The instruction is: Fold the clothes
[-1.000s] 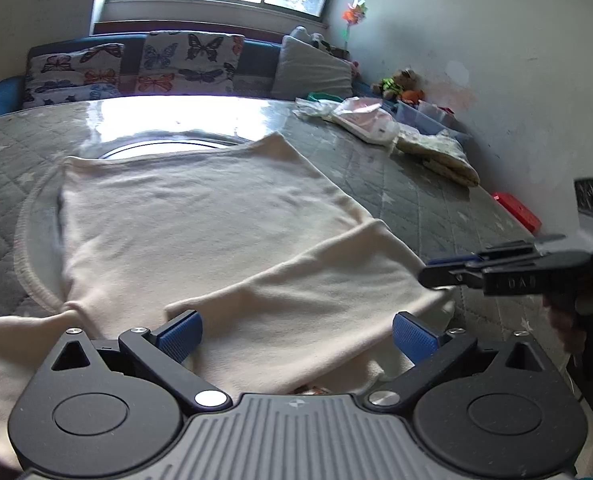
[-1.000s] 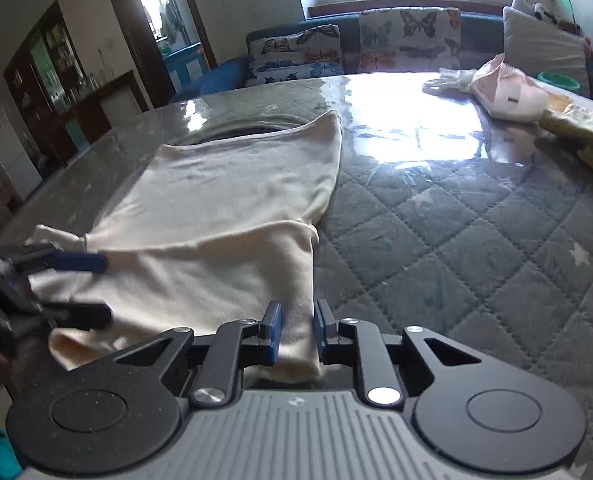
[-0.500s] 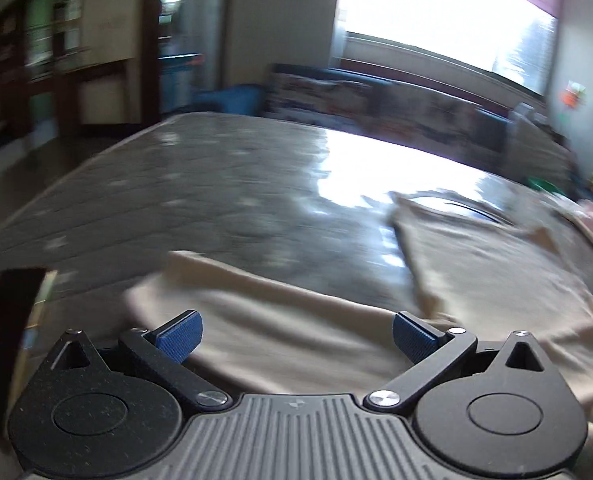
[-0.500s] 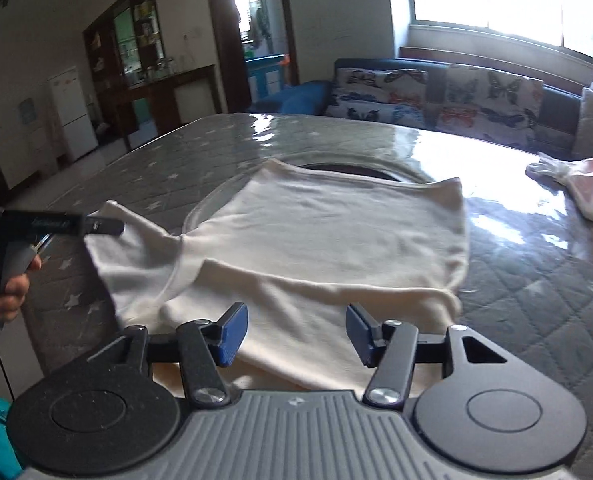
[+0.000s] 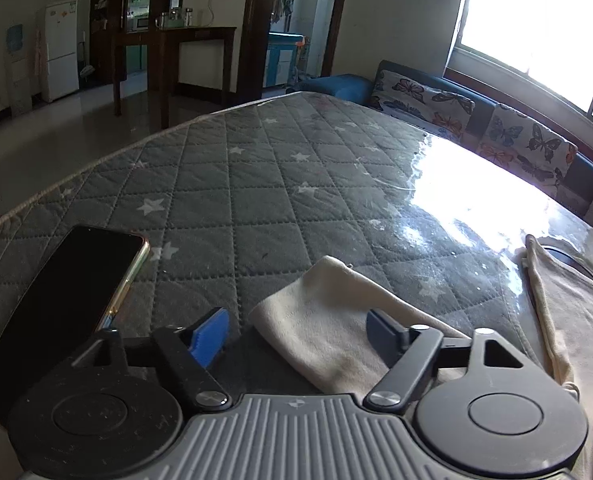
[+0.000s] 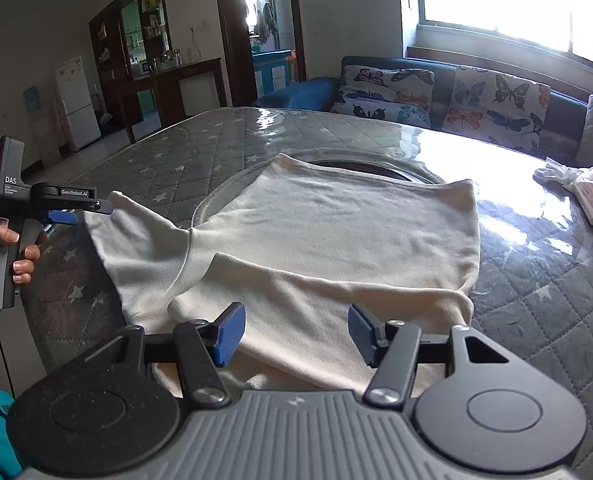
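Note:
A cream long-sleeved top [image 6: 336,232] lies flat on the grey quilted table [image 6: 556,312], with one sleeve folded across its near edge. The other sleeve [image 5: 336,320] stretches out to the left. My left gripper [image 5: 296,332] is open, its jaws straddling that sleeve's cuff just above the table. It also shows at the left of the right wrist view [image 6: 80,210], at the cuff. My right gripper [image 6: 296,332] is open and empty, just above the folded near edge of the top.
A black phone [image 5: 68,292] lies at the table's near left corner, beside the left gripper. A pink-and-white bag [image 6: 592,196] sits at the far right. A sofa with butterfly cushions [image 6: 456,96] stands behind the table. The table's left edge [image 5: 76,176] drops to the floor.
My right gripper let go of the top's near edge and opened. My left gripper swung left, from the body of the top to the outstretched sleeve's cuff.

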